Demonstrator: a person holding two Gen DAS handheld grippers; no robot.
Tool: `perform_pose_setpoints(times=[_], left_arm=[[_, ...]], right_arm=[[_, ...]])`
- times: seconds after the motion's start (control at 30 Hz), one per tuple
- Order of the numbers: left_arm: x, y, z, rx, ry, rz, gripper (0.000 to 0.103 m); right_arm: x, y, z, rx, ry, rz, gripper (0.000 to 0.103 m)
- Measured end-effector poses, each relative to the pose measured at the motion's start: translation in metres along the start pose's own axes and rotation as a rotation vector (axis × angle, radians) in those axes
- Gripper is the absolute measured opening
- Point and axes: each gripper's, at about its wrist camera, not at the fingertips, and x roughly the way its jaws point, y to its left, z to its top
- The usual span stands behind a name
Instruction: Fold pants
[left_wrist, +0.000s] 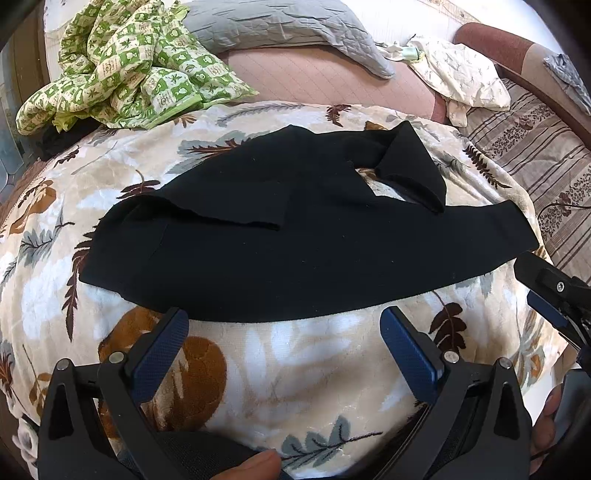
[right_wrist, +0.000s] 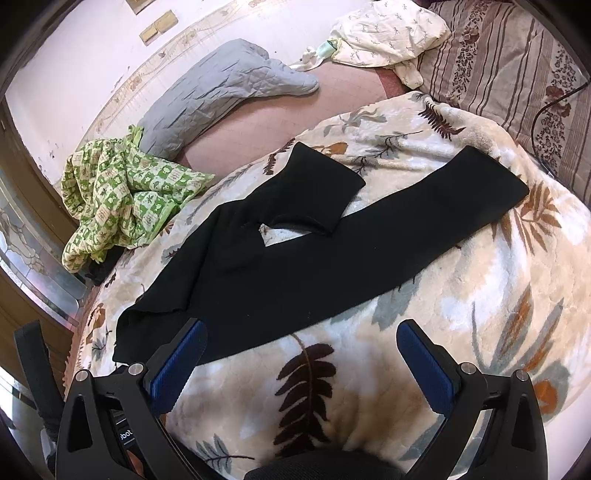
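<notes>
Leaf-print blanket (left_wrist: 314, 369), green patterned quilt (left_wrist: 136, 62), grey pillow (right_wrist: 221, 88), perhaps a cable (right_wrist: 546, 110).

Black pants (left_wrist: 280, 236) on leaf-print blanket (left_wrist: 314, 354)

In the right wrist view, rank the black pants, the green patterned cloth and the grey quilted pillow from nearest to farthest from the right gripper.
1. Black pants: just ahead of the open right gripper, on the leaf-print blanket.
2. Green patterned cloth: crumpled, far left.
3. Grey quilted pillow: farthest, by the wall.
</notes>
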Motion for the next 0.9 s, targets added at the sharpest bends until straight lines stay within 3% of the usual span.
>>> perform_pose_setpoints(times=[0.9], left_arm=[[-0.0072, 0.0046, -0.0025, -0.005, -0.015, 0.02, 0.103]], right_arm=[[-0.008, 0.0014, 0.0015, -0.026, -0.011, -0.028, 0.102]])
